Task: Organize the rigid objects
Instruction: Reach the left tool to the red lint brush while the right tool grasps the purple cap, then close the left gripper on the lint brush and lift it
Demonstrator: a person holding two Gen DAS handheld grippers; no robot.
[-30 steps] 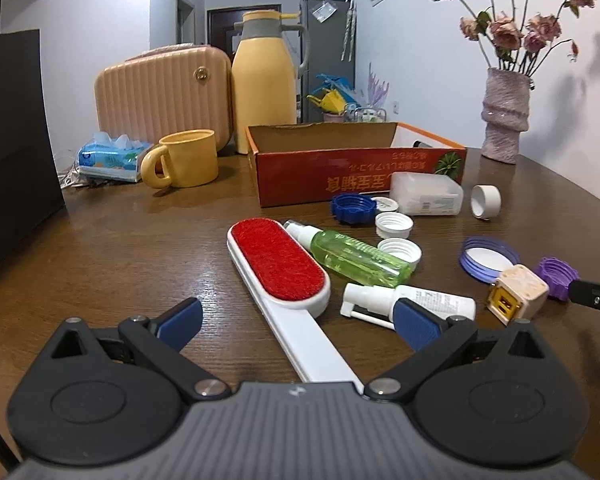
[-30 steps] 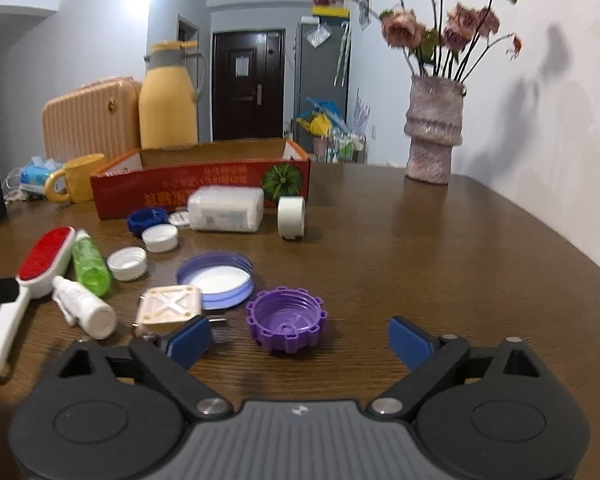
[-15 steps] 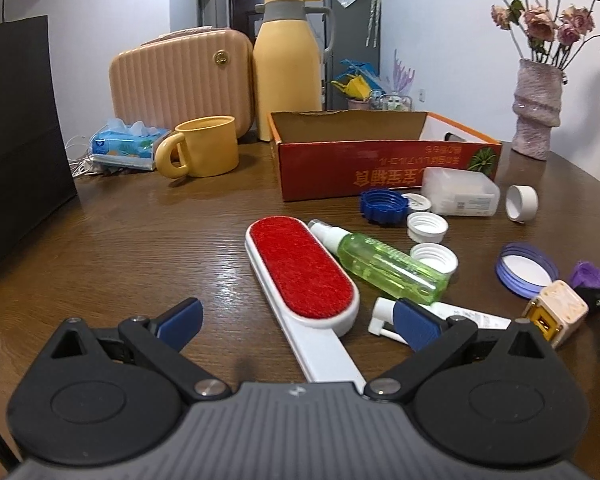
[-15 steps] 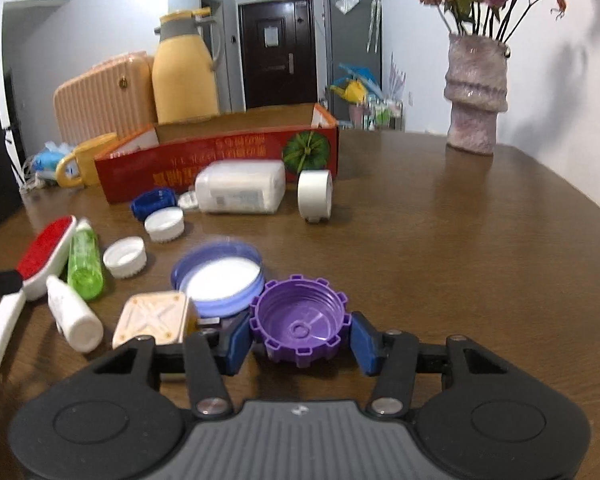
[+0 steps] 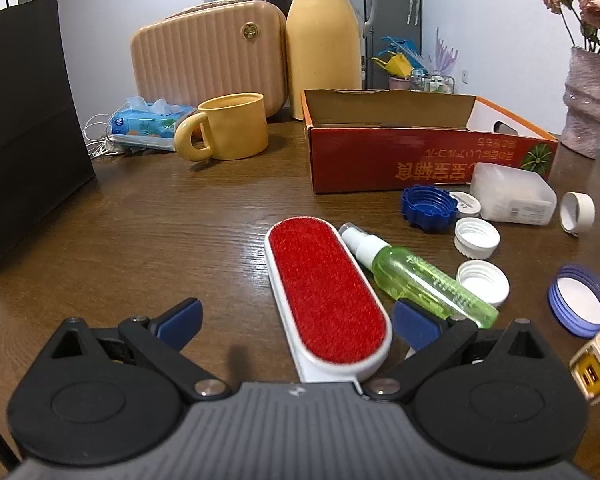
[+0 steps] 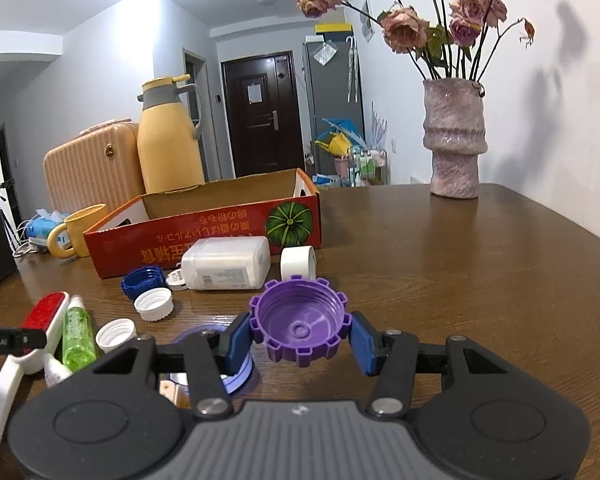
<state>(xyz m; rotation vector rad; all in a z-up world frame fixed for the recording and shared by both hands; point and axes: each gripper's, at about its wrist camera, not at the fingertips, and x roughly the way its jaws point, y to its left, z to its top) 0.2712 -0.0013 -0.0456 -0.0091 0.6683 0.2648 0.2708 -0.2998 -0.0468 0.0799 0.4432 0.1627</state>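
The right tool (image 6: 299, 336) is clamped on one purple plastic cap (image 6: 298, 327), ribbed and toothed round its rim, hollow side up and raised clear of the wooden tabletop (image 6: 460, 280). The left tool (image 5: 296, 316) is spread wide, nothing gripped, with one lint brush (image 5: 326, 292) lying between its blue pads: a red fuzzy oval in a white plastic frame. At 2 o'clock of the brush one clear green spray bottle (image 5: 416, 280) is seen lying on its side. Beyond it two white ribbed caps (image 5: 477, 237) are counted, one dark blue toothed cap (image 5: 428, 208), one pale blue lid (image 5: 580, 300), one frosted rectangular plastic box (image 5: 514, 194) and one white ring (image 5: 577, 208). At 12 o'clock stands one open red cardboard box (image 5: 420, 160).
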